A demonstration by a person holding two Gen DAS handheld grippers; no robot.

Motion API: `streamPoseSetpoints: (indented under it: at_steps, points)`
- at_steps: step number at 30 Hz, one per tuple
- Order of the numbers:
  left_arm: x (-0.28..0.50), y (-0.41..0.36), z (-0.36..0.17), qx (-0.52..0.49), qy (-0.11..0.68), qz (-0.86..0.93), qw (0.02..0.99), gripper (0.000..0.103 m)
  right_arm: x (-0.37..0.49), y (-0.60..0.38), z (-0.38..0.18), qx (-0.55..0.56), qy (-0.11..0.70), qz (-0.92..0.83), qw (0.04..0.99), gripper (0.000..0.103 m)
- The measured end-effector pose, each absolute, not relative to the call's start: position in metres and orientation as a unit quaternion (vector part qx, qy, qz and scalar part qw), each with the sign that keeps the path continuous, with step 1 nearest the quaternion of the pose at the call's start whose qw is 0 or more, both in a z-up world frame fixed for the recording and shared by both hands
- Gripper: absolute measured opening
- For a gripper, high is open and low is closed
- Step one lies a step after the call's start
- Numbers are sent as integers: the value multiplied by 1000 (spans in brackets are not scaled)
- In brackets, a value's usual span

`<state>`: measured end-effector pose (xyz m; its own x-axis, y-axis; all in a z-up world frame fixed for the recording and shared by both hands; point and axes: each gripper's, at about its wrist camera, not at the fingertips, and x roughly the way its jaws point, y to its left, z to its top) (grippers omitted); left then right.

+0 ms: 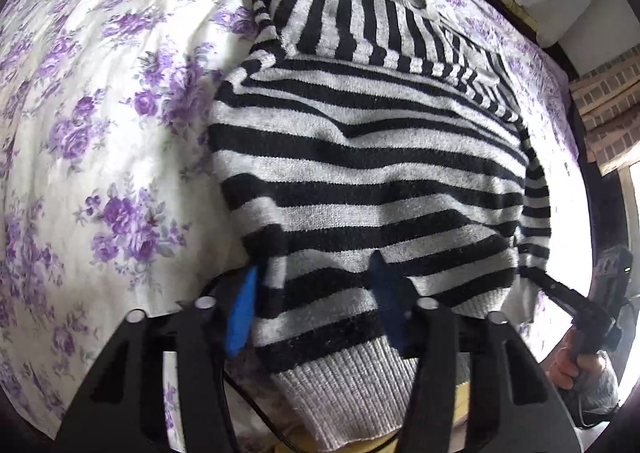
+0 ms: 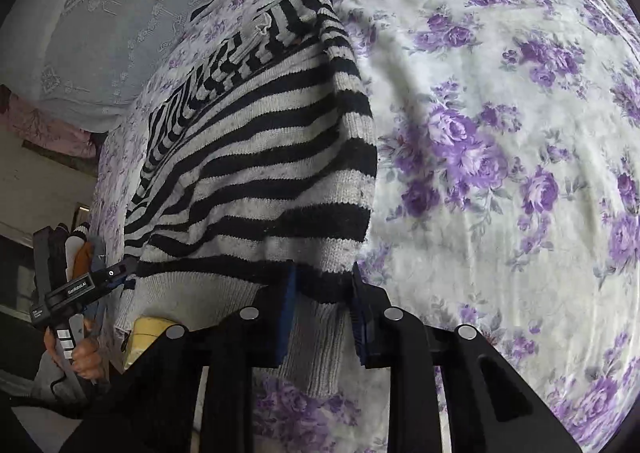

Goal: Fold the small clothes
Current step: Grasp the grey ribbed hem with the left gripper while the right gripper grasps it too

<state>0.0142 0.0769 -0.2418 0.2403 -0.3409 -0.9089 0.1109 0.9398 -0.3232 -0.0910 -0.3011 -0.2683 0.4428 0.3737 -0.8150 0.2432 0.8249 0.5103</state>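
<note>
Item: black-and-grey striped knit sweater (image 1: 360, 157), lying on a bed under a white sheet with purple roses (image 1: 100, 133), sleeves folded across the far end, ribbed hem nearest the cameras. Left gripper (image 1: 316, 301): blue-padded fingers spread, straddling the hem at one corner, fabric between them. Right gripper (image 2: 322, 317): fingers likewise spread around the opposite hem corner; a yellow object (image 2: 150, 333) shows beneath the hem.

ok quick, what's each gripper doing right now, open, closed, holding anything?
Left gripper: open, fingers straddling the hem of the black-and-grey striped knit sweater.
Right gripper: open, astride the same hem's other corner.
</note>
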Motion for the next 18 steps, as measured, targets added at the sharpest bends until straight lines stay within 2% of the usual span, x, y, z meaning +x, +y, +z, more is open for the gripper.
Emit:
streamPoseSetpoints:
  at_steps: [3,5,6,8,9,10,11,12,13,14,15,17,18]
  points:
    - [11,79,-240,-104,596,-148,782,47,-85,-303,-272,307,521,55,794,25]
    - [12,81,-247,-101,609,-141,774,62,-81,-304,-274,319,515,59,793,28]
    - [13,81,-255,-108,625,-144,759,75,-79,-304,-276,325,512,59,793,29]
    - [13,80,-268,-117,639,-142,747,78,-77,-303,-277,328,508,57,794,29]
    - [11,80,-265,-113,634,-141,752,75,-77,-302,-276,325,509,55,795,29]
    - [9,78,-260,-104,627,-146,758,67,-78,-300,-275,320,511,54,796,27]
    - [7,77,-256,-98,621,-151,763,64,-80,-299,-273,314,513,52,797,17]
    - [5,78,-251,-94,614,-154,769,55,-83,-301,-270,311,514,53,798,13]
    - [3,80,-247,-92,610,-154,772,44,-86,-300,-265,309,508,53,802,12]
    - [2,84,-244,-96,607,-157,773,41,-91,-299,-256,306,498,56,810,12]
    - [1,89,-241,-104,603,-160,775,33,-94,-300,-246,306,485,62,817,12]
    - [1,98,-242,-121,602,-162,772,31,-98,-304,-237,312,475,66,820,12]
    - [2,99,-247,-124,609,-159,767,34,-97,-305,-242,317,481,66,814,12]
